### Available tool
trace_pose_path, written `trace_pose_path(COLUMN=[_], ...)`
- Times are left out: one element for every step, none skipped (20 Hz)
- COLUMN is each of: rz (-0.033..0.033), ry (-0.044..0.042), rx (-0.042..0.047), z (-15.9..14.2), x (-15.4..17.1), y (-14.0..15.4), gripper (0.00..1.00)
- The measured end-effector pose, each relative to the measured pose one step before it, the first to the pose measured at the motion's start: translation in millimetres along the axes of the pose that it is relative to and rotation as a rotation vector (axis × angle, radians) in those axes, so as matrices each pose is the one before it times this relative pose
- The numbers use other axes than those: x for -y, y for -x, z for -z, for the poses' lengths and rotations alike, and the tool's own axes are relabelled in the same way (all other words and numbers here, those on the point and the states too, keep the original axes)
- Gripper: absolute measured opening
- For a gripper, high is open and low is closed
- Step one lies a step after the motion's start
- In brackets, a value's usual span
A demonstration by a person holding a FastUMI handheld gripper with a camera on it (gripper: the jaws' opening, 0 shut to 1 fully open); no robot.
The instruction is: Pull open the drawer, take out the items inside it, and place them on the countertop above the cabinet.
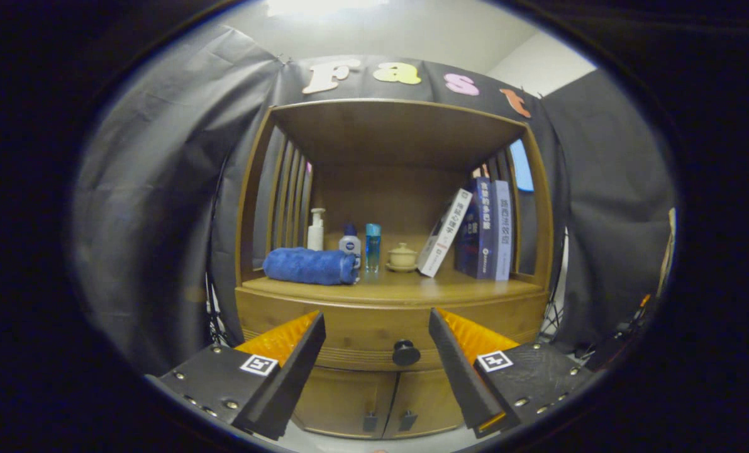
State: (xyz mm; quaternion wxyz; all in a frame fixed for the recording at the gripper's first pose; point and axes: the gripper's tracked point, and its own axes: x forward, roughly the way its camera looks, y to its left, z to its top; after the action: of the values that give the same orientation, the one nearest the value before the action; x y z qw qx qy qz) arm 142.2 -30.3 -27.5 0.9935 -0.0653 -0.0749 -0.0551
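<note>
Jaws (377, 321) apart, drawer knob (406, 353) between; book titles unreadable.

The cabinet (267, 189) is varnished wood with a soft sheen, and its countertop (412, 290) gleams where the light falls. The closed drawer (361, 330) is the same wood, ribbed along its lower edge, with a dark glossy knob (406, 353). The rolled towel (310, 265) is fluffy terry cloth. The pump bottle (316, 230) looks like smooth plastic, the lidded cup (402, 256) glazed ceramic, the books (484, 229) glossy paper covers. The gripper (377, 327), fingers spread apart, has ridged pads (280, 336) and matt bodies.
</note>
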Motion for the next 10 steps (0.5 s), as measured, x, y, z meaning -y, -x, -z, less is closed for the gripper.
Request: trace_pose_path(rz=[-0.00602,0.00038,0.00543,0.01022,0.00392,-0.00544,-0.01574,-0.00546,0.00037,0.00420], ry=[0.01712,0.00905,-0.00653,-0.02237,-0.04110,-0.04508,-0.02861,0.00446,0.01873,0.01394], rx=[0.02506,0.01454,0.00621,-0.00819,-0.02644,-0.02962,-0.03660,-0.03041,-0.01409,-0.00412], z=[-3.45,0.54,3.23,9.28,14.59,15.14,12.94,11.09,5.02,2.22], x=[-3.19,0.13,1.62,3.74,4.01,1.70,-0.20,1.37,2.76,3.88], y=[-8.78,-9.20,-8.20,-8.46,-8.26,-8.58,-8.28,-6.91,-6.00,-4.58], gripper=[0.99,0.99,0.99,0.99,0.99,0.99,0.99,0.99,0.99,0.99])
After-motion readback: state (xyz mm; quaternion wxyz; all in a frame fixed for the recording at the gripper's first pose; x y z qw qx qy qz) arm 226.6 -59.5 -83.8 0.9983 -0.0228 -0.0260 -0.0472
